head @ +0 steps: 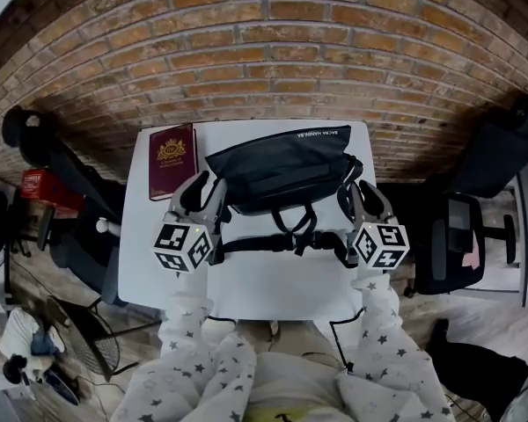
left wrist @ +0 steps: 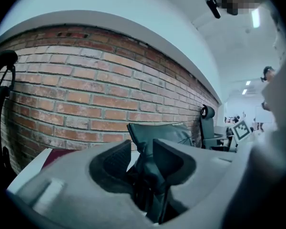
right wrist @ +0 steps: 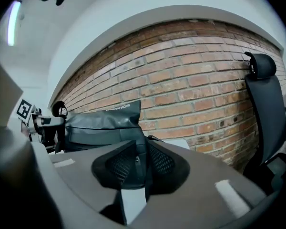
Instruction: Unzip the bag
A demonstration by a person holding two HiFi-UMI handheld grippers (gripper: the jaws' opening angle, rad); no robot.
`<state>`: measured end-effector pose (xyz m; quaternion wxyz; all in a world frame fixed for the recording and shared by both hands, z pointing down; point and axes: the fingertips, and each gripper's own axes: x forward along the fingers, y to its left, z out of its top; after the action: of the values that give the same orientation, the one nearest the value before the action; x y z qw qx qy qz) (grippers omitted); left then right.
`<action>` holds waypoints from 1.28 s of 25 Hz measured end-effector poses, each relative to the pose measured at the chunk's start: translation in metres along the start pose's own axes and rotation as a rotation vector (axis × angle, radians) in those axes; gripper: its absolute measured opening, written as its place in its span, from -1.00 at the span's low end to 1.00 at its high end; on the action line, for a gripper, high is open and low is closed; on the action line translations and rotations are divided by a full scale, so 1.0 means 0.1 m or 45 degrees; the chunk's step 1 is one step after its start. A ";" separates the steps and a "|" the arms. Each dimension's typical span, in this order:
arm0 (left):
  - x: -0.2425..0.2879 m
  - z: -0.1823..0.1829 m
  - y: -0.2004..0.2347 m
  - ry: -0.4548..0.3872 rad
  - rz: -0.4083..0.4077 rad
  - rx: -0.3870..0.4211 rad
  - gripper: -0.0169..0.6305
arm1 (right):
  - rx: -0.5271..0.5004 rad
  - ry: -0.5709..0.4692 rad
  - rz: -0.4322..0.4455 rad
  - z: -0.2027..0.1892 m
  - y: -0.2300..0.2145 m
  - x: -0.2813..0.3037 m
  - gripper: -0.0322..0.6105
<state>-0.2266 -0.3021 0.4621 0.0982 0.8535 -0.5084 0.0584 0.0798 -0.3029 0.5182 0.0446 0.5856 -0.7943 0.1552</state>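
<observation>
black bag at centre of white table, left gripper released, bag's left end between its jaws, right gripper released around right end

A red brick wall runs across the far side, close behind the white tabletop in front of me. Above the bricks the wall turns plain white and curves up into a white ceiling, with strip lights off to the right. A black office chair stands just right of the tabletop. On the left I see another black chair, a red box and, nearer me, a floor fan on the cluttered floor.
</observation>
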 end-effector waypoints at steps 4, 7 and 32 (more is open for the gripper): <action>-0.16 0.03 -0.11 -0.030 0.048 0.033 -0.81 | -0.054 -0.034 0.070 0.12 0.20 -0.10 -0.84; -0.23 0.05 -0.21 -0.050 0.052 0.021 -0.95 | -0.079 -0.063 0.132 0.23 0.38 -0.18 -0.89; -0.82 0.76 -0.25 -0.199 0.193 0.054 -0.95 | -0.110 -0.360 0.196 1.33 0.80 -0.91 -0.88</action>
<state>-0.2434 -0.2373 0.3688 0.0354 0.8164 -0.5764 0.0098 0.0474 -0.2379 0.3533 -0.0546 0.5365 -0.8412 0.0398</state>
